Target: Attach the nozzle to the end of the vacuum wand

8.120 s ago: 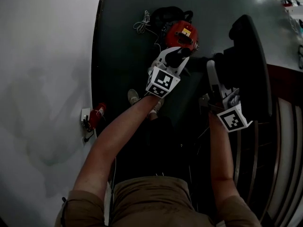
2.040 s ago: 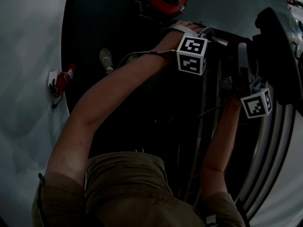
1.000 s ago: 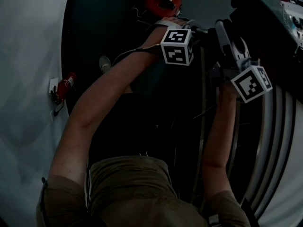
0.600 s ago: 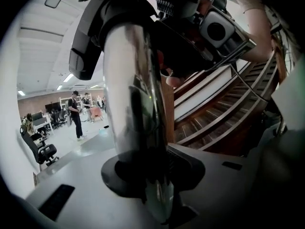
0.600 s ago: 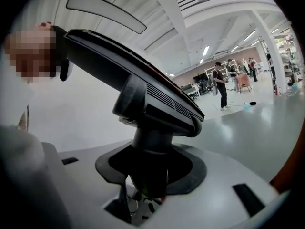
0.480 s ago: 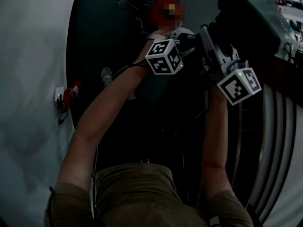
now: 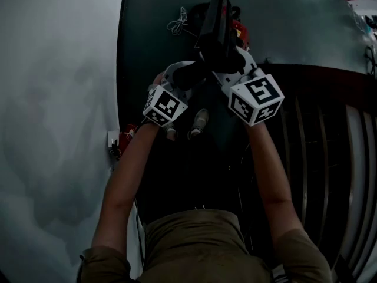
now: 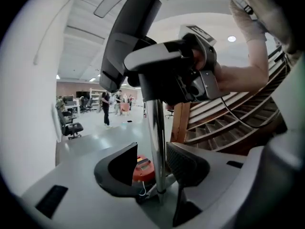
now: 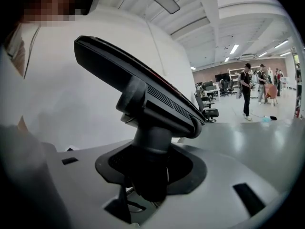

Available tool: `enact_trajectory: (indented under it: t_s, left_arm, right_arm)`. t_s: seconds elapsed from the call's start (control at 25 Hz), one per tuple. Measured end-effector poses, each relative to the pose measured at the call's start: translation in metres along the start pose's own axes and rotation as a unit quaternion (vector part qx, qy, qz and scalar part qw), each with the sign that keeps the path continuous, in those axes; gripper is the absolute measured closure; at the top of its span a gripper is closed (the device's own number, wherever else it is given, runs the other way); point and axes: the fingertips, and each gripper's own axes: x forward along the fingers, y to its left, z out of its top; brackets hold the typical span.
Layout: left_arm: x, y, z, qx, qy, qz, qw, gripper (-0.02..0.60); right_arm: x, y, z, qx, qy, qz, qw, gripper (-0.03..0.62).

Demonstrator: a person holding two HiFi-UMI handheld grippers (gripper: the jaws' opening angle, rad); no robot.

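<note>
At twelve o'clock from the person, the right gripper [image 9: 145, 168] is clamping the nozzle [image 7: 213, 19] by its neck, seemingly steadying it on the wand [image 8: 156, 128]. On the left gripper [image 8: 152, 149], the jaws have just been opening and are standing apart around that wand, probably releasing it.

I see a dark glossy floor [image 7: 147, 52]; a red round vacuum body [image 7: 240, 34] and a coiled white cord [image 7: 175, 26] lie on it.

open-plan office hall, office chairs [image 9: 209, 110], monitors [image 9: 221, 76], wooden staircase [image 8: 228, 122], ceiling strip lights [image 9: 233, 49]
</note>
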Motion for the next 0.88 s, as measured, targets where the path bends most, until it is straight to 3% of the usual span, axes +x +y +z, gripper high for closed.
enact_trajectory:
  t_s: [0.16,0.32,0.52,0.68,0.88]
  left_arm:
    - [-0.090,0.056,-0.055,-0.079,-0.014,0.081,0.9935,0.402]
    - [-0.152,0.072,-0.084,-0.151,-0.015,0.156,0.9761,0.402]
    - [-0.260,0.120,-0.158,-0.236,-0.043,0.251,0.9378,0.402]
    - [-0.325,0.148,-0.194,-0.275,-0.056,0.315,0.9065,0.402]
    - [-0.359,0.161,-0.216,-0.308,-0.047,0.362,0.8789,0.403]
  right_arm:
    - [0.086,0.064,-0.027,-0.033,0.030,0.011,0.999,0.413]
    - [0.130,0.098,-0.048,-0.047,0.060,0.039,0.996,0.413]
    - [0.255,0.183,-0.125,-0.098,0.132,0.081,0.983,0.413]
    - [0.327,0.245,-0.182,-0.121,0.196,0.105,0.967,0.413]
    - [0.386,0.284,-0.248,-0.144,0.258,0.120,0.948,0.413]
